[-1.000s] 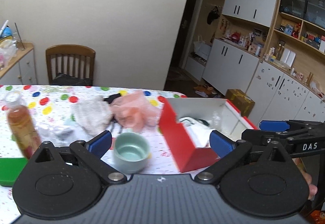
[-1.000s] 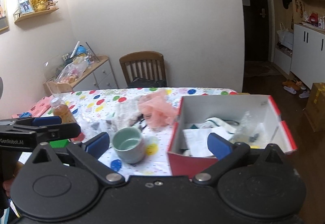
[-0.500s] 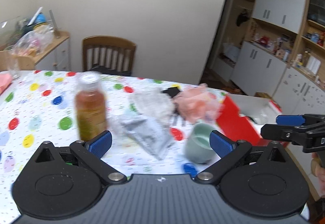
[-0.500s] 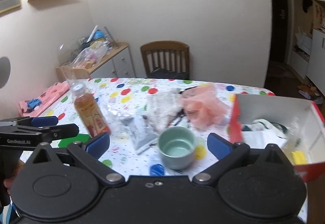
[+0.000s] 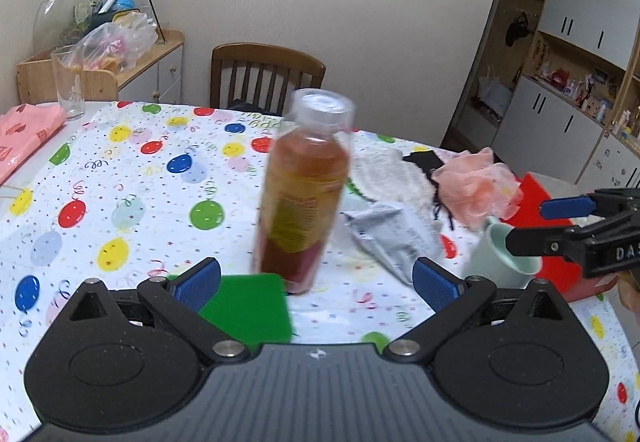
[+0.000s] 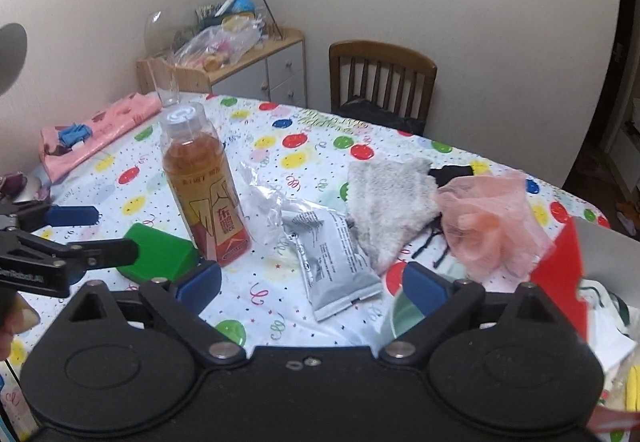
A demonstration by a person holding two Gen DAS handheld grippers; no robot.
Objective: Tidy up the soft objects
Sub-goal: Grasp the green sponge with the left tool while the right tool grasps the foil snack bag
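A pink mesh pouf (image 5: 476, 185) (image 6: 492, 226), a white fluffy cloth (image 5: 390, 173) (image 6: 392, 197) and a grey soft pouch (image 5: 392, 238) (image 6: 336, 262) lie on the balloon-print tablecloth (image 5: 132, 177). The red box (image 5: 548, 226) (image 6: 560, 270) stands at the right. My left gripper (image 5: 316, 282) (image 6: 104, 232) is open and empty, with a tea bottle (image 5: 304, 193) (image 6: 204, 185) and a green block (image 5: 248, 306) (image 6: 160, 252) just ahead. My right gripper (image 6: 312, 286) (image 5: 540, 226) is wide, its jaws closing slightly, holding nothing; the pouch lies beyond its fingertips.
A pale green cup (image 5: 500, 258) (image 6: 400, 316) sits by the red box. A crumpled clear wrapper (image 6: 260, 197) lies beside the bottle. Folded pink cloth (image 6: 92, 133) and a glass (image 5: 68, 81) are far left. A wooden chair (image 6: 380, 77) stands behind the table.
Both grippers swung left across the table and dropped a little. The bottle and green block came to the middle of view; the red box slid to the right edge. Neither took hold of anything.
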